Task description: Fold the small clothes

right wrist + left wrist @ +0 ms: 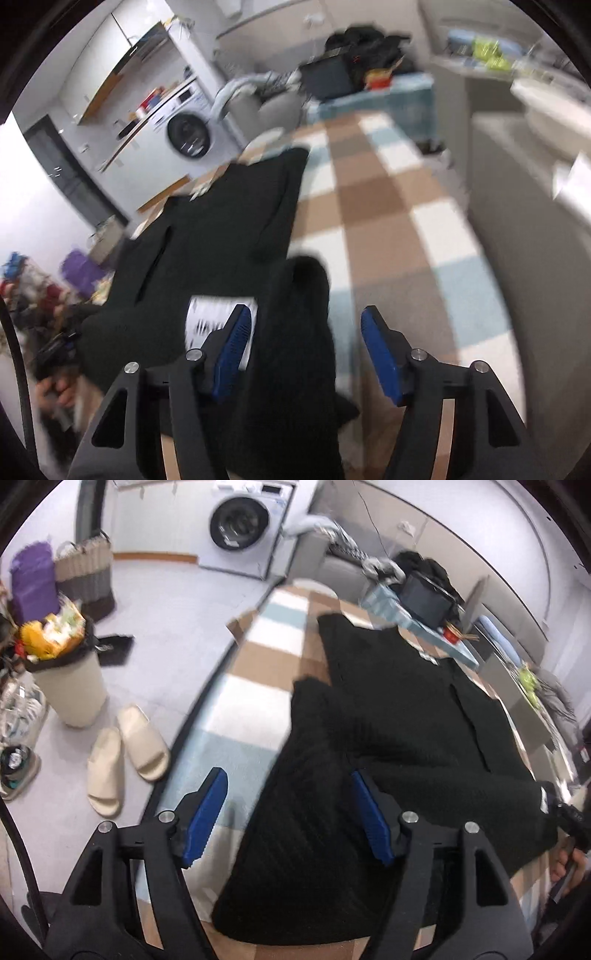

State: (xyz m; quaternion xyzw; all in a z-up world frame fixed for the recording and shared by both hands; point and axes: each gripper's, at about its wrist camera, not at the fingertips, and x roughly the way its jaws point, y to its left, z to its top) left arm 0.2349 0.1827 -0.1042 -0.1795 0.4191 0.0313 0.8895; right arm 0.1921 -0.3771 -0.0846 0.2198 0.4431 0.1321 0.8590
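Your left hand-held gripper [288,805] stands with jaws apart over the black knit garment [399,716], gripping nothing; your right hand-held gripper [306,343] is likewise spread, cloth between its 2 pads unpinched; the garment lies on the checked worktop [258,657], sleeves folded inward.
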